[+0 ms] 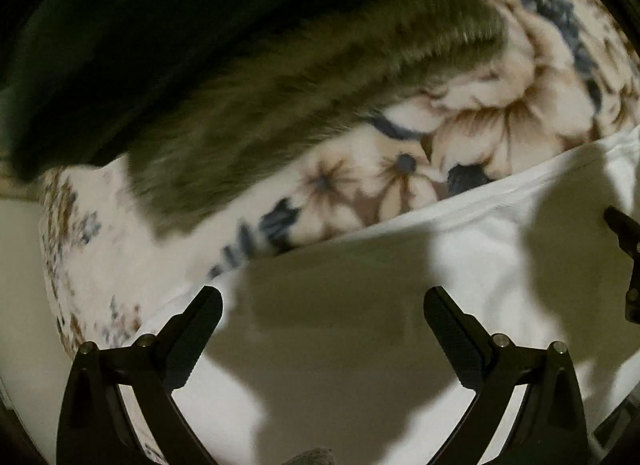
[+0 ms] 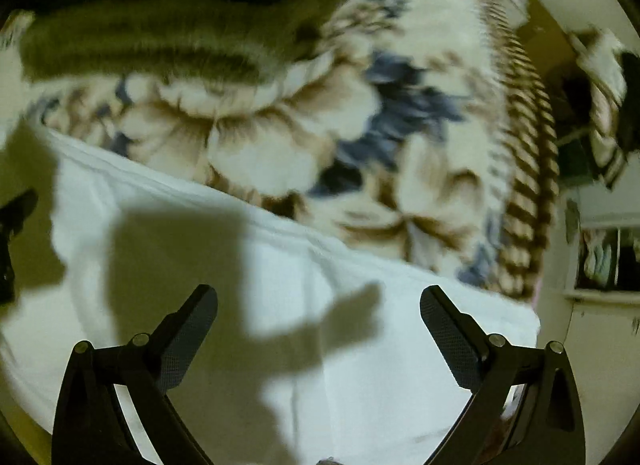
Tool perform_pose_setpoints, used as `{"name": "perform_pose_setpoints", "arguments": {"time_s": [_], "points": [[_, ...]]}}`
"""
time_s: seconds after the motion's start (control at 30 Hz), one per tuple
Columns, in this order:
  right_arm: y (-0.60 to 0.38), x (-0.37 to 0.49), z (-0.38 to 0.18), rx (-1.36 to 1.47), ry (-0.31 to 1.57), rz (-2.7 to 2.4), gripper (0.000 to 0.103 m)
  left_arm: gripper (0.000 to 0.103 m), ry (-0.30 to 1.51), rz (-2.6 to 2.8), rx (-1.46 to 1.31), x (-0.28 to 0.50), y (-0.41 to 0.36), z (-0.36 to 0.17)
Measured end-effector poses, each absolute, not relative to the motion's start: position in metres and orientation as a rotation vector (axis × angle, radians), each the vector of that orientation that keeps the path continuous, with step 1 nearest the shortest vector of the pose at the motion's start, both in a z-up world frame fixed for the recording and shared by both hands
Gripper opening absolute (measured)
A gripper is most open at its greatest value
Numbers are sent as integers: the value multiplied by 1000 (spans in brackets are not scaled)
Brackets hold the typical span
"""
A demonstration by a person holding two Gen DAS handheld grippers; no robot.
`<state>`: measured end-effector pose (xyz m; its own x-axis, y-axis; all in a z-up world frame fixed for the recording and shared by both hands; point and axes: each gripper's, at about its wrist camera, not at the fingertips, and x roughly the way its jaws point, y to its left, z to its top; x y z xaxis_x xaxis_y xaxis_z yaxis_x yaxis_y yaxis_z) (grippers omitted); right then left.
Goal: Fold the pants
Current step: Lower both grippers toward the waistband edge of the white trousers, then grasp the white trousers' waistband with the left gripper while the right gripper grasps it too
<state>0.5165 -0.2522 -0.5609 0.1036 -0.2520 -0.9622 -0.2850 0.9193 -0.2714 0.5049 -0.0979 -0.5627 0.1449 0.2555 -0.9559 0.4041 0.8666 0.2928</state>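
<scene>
Hovering spread wide and empty, both grippers (image 1: 322, 305) (image 2: 318, 303) are being held over white pants (image 2: 360, 325) lower frame; blanket (image 1: 480, 137) may be snagged.

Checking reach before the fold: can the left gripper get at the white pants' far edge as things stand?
Probably yes. The left gripper is open above the white pants, and nothing lies between its fingers and the far edge by the floral blanket.

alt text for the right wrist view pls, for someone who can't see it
The right gripper hangs open and empty over white pants spread on a floral blanket. Hard shadows cross the white cloth, an olive-green fuzzy cloth lies beyond it, and part of the left gripper shows at the left edge. The picture is blurred.
</scene>
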Motion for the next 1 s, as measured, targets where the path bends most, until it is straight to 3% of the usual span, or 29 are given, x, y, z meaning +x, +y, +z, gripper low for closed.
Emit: {"name": "perform_pose_setpoints", "arguments": {"time_s": [0.2,0.23,0.3,0.37,0.4,0.47,0.53,0.57,0.73,1.0], "points": [[-251,536,-599,-503,1535,142,102,103,1449,-198,608,517,-113,-579],[-252,540,-602,-501,1543,159,101,99,1443,-227,604,519,-115,-578],[-253,547,-607,-481,1559,193,95,81,1443,-313,568,520,-115,-574],[-256,550,-609,-434,1578,233,80,50,1443,-379,540,517,-119,-568],[-256,551,-607,-420,1574,247,74,43,1430,-407,545,514,-122,-564],[-256,550,-601,-394,1557,265,40,22,1389,-416,578,506,-130,-555],[-258,547,-595,-372,1532,255,22,15,1354,-406,586,501,-133,-544],[-258,545,-591,-383,1521,238,16,13,1342,-402,575,499,-133,-538],[-262,527,-565,-396,1443,189,10,7,1288,-381,518,486,-128,-497],[-258,479,-490,-418,1277,155,7,6,1206,-294,373,419,-119,-400]]}}
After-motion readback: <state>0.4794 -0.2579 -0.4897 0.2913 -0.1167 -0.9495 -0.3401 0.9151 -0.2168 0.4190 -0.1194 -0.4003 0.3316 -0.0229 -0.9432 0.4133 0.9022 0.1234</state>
